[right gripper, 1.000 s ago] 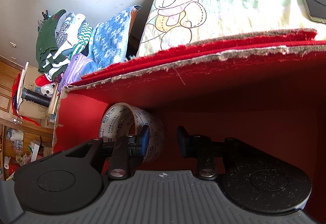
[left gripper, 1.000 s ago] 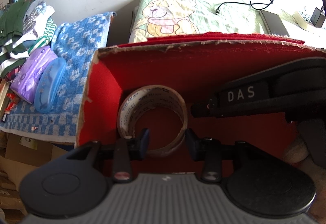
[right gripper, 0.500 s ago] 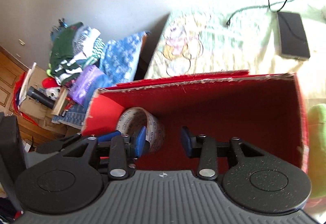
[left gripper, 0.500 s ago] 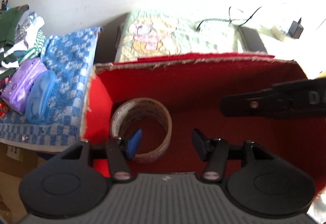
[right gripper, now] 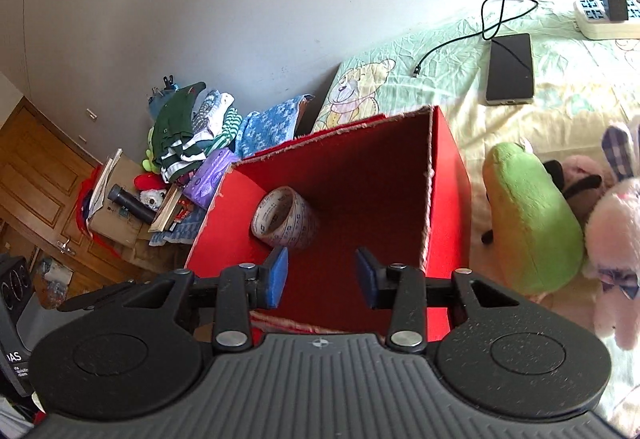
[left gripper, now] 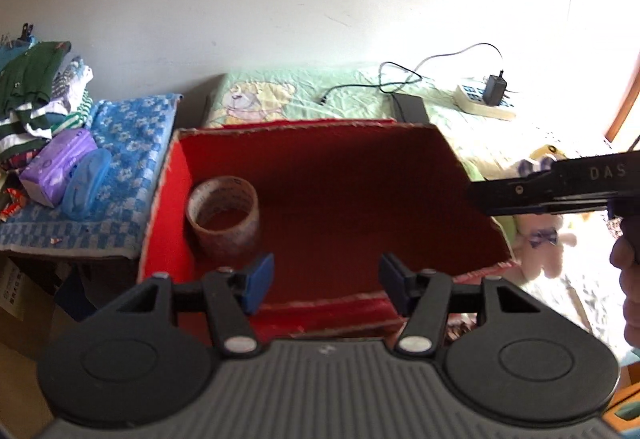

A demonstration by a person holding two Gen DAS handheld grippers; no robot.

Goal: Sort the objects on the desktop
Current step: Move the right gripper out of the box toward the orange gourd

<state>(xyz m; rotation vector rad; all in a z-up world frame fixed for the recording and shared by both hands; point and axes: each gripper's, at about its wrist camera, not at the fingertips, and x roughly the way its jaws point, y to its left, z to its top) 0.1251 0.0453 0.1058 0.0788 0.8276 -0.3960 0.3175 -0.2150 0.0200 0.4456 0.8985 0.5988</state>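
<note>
Inside red box [left gripper: 320,207], against its left wall, sits 1 tape roll [left gripper: 223,214]. Left gripper [left gripper: 326,281] and right gripper [right gripper: 322,273] hover above box, both spread wide, grasping nothing.

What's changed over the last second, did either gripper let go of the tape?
Both grippers have pulled back up out of the red box: the left gripper and right gripper now hover above its near edge, open and empty. Neither was seen gripping the tape roll. It stays on edge in the box's left corner; the box hasn't moved.
</note>
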